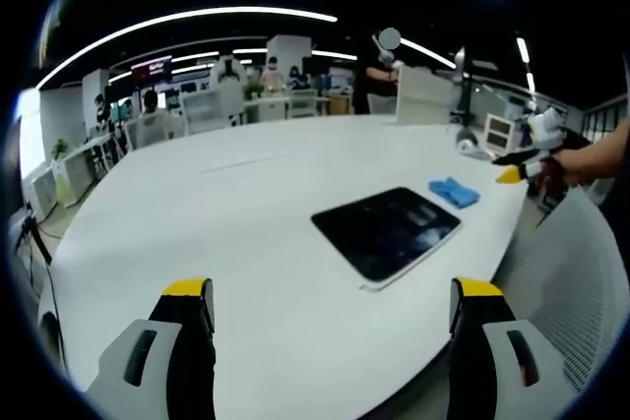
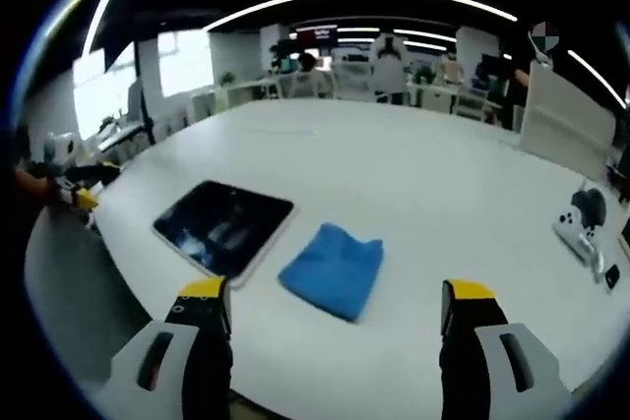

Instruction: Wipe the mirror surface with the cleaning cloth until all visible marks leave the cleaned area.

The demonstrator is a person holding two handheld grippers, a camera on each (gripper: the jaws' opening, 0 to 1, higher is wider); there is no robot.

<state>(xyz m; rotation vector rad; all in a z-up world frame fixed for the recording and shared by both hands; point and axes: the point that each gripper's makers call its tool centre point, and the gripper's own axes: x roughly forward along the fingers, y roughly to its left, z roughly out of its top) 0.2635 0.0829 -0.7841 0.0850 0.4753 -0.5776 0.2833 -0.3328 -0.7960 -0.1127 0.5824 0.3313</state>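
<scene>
A dark rectangular mirror [image 1: 387, 231] with a pale frame lies flat on the white table [image 1: 226, 233], pale streaks showing on its glass. A folded blue cloth [image 1: 454, 192] rests on the table just beyond the mirror's far corner, apart from it. My left gripper [image 1: 333, 307] is open and empty, held back from the mirror's near side. My right gripper [image 2: 337, 307] is also open and empty, hovering short of the cloth [image 2: 333, 268], with the mirror [image 2: 224, 225] to the cloth's left. Each gripper appears at the other view's edge: right [image 1: 512, 166], left [image 2: 94, 184].
A white game controller [image 2: 581, 228] lies at the table's [image 2: 413, 174] right side. A white mesh chair back [image 1: 581, 282] stands by the table edge, a white partition [image 2: 561, 120] at the far right. Desks, chairs and people fill the background.
</scene>
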